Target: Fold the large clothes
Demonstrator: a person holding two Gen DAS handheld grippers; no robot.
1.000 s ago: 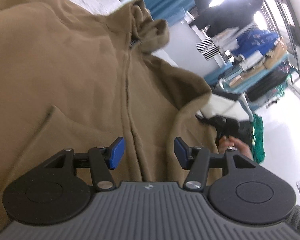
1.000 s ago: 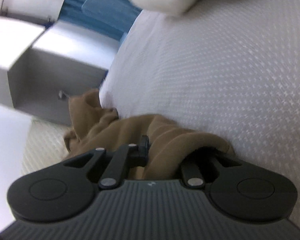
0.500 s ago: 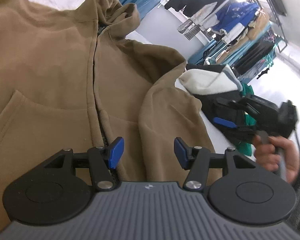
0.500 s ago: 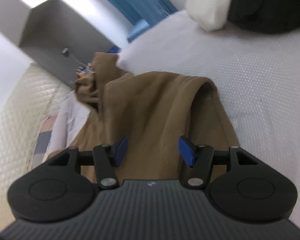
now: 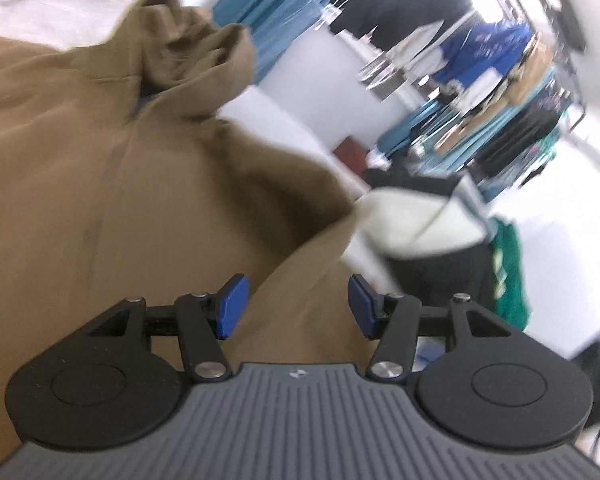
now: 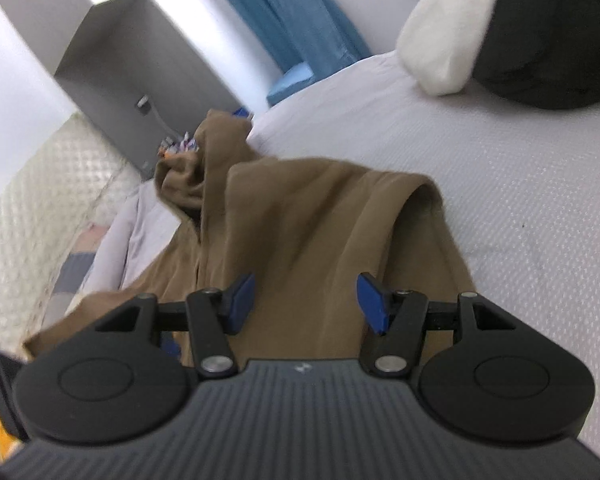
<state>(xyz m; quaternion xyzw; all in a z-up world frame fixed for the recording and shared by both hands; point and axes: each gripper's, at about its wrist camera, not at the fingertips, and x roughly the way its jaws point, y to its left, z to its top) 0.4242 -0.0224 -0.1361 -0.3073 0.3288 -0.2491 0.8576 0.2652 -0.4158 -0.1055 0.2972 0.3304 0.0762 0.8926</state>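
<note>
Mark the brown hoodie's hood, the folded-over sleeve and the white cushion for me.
hood (image 5: pixel 196 44), left wrist view, on its bunched fabric.
folded-over sleeve (image 6: pixel 340 216), right wrist view, mid-sleeve, above the fold.
white cushion (image 6: pixel 444 36), right wrist view, on its middle.

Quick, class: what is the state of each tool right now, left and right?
Left tool: open, holding nothing, above the brown hoodie.
Right tool: open, holding nothing; jaws have just been opening.
</note>
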